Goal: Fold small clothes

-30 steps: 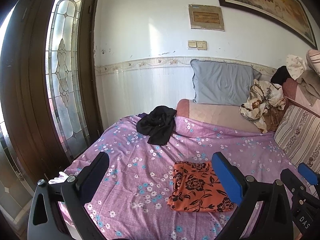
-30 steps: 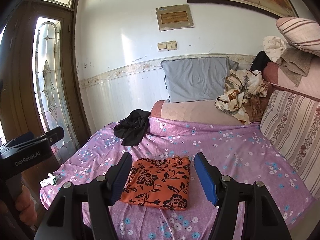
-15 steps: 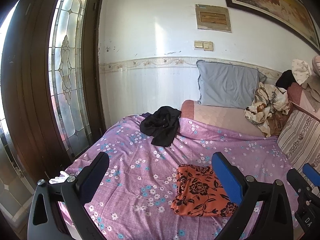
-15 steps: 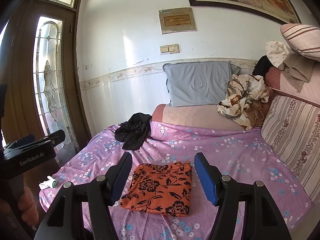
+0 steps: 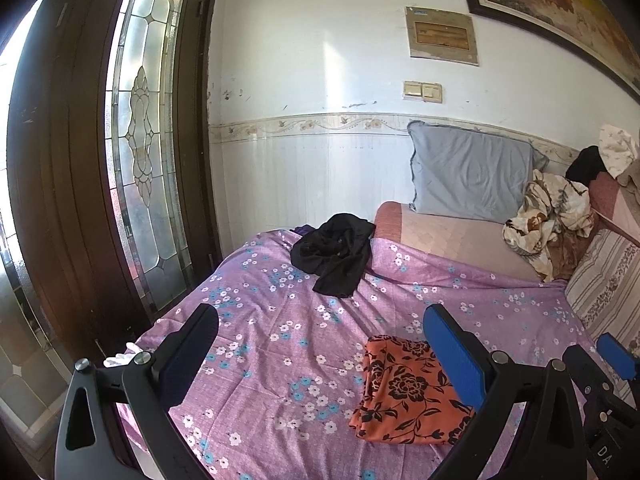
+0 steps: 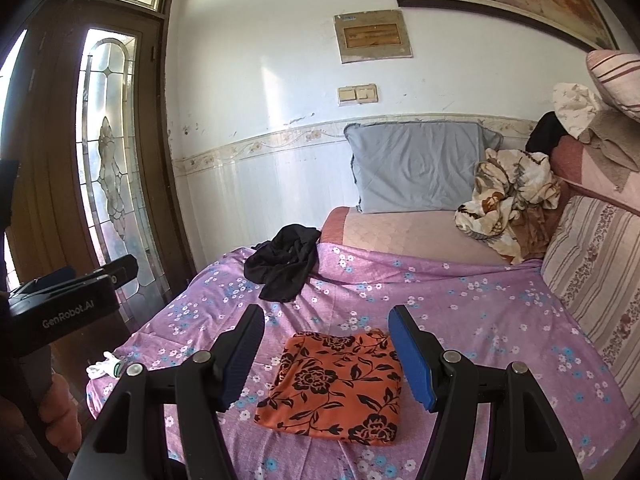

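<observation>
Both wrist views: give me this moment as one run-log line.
left gripper: open, empty | right gripper: open, empty | orange floral cloth: folded, on purple bedsheet | black garment: crumpled, unfolded

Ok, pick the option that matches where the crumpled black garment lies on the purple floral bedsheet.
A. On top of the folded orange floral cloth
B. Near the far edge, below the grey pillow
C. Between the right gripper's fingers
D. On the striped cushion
B: the crumpled black garment lies bunched at the far edge of the purple floral bedsheet, down-left of the grey pillow, well beyond the folded orange floral cloth.
</observation>
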Demonstrator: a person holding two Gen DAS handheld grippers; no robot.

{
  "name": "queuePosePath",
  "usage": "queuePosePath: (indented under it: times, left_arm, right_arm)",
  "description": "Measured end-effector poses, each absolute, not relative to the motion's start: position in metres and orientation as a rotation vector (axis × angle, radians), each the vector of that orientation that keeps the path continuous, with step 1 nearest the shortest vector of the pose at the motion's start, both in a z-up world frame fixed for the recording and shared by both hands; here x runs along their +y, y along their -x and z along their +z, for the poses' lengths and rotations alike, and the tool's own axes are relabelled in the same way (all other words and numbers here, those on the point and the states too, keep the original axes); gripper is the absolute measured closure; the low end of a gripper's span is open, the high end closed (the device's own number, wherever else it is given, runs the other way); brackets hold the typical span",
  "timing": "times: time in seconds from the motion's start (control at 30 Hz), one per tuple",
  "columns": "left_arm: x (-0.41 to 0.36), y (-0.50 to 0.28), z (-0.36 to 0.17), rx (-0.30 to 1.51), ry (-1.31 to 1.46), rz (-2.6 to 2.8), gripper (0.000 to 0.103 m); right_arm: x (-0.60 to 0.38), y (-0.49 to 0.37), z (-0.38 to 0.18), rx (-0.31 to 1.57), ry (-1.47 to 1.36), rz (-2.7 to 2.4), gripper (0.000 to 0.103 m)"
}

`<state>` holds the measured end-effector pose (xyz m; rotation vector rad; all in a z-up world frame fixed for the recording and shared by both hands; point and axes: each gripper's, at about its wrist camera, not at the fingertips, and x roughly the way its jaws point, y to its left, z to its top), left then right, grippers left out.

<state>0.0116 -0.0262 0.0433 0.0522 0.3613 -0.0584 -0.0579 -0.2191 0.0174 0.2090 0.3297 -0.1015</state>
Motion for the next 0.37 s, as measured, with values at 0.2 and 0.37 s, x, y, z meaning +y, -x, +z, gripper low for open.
queuePosePath:
  times: [0.2, 0.37]
  left_arm:
    - [-0.027, -0.032, 0.036, 0.397, -0.044, -0.047, 0.001]
    - [-0.034, -0.055, 0.022, 0.431, -0.055, -0.040, 0.001]
  right_arm:
    - [-0.222, 0.036, 0.007, 0.366, -0.227, -0.082, 0.035]
    - [-0.228, 0.014, -0.005, 0.399, -0.241, -0.072, 0.035]
